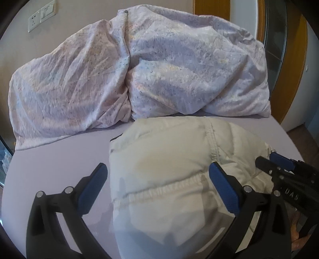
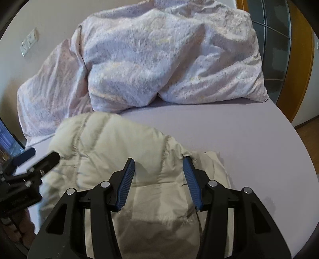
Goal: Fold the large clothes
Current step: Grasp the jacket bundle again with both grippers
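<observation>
A cream padded jacket lies bunched in a folded heap on the lilac bed sheet; it also shows in the right wrist view. My left gripper is open, its blue pads astride the jacket's left part, just above it. My right gripper is open over the jacket's right part, its right pad close to a seam. Each gripper shows in the other's view: the right one at the jacket's right edge, the left one at its left edge.
A crumpled floral duvet is piled along the far side of the bed, also in the right wrist view. A wall with sockets is behind it. A wooden door frame stands right. Bare sheet lies right of the jacket.
</observation>
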### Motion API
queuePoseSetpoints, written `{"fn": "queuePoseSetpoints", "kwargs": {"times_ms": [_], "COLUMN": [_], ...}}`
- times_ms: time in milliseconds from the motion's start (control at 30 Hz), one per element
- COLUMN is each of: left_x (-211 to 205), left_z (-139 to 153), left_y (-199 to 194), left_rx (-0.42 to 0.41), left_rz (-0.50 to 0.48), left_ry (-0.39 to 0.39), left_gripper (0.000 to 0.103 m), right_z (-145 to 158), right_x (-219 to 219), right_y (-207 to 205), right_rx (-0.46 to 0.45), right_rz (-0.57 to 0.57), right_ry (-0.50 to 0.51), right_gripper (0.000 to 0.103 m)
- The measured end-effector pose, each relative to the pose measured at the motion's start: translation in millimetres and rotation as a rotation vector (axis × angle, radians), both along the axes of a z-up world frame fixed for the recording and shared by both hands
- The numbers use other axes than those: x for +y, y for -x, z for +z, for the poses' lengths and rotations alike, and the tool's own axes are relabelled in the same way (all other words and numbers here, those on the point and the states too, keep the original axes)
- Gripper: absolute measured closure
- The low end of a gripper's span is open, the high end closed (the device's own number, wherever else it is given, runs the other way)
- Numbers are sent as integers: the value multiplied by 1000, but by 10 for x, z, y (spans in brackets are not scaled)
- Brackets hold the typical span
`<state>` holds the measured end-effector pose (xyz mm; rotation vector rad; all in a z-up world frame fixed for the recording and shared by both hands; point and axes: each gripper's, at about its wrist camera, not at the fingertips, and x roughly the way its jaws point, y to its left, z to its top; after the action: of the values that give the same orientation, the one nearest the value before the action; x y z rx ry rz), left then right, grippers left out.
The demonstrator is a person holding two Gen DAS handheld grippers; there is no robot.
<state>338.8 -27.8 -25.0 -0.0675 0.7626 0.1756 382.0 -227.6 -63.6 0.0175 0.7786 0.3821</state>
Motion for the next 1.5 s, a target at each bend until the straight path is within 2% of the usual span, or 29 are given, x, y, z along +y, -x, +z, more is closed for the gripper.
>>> {"fn": "queuePoseSetpoints", "kwargs": {"times_ms": [100,300,933,1500], "left_x": [-35,-25,-28,-17], "left_z": [-101,-245,-425,-451], "left_y": [-84,-123,-118,-110], "left_rx": [39,53,7,-1], "left_rz": [-12,-2,24,24], "left_ry": [1,49,67,72], "left_gripper": [2,2,2,2], "right_z": [-94,-222,-393,-410], "right_x": [4,4,-19,-28], "right_y": [-39,-7,22,34], "right_rx": [19,4,-74,-83], "right_rz": [1,5,11,10], "right_ry": [4,9,-40,-46], "right_gripper": [51,51,50,50]}}
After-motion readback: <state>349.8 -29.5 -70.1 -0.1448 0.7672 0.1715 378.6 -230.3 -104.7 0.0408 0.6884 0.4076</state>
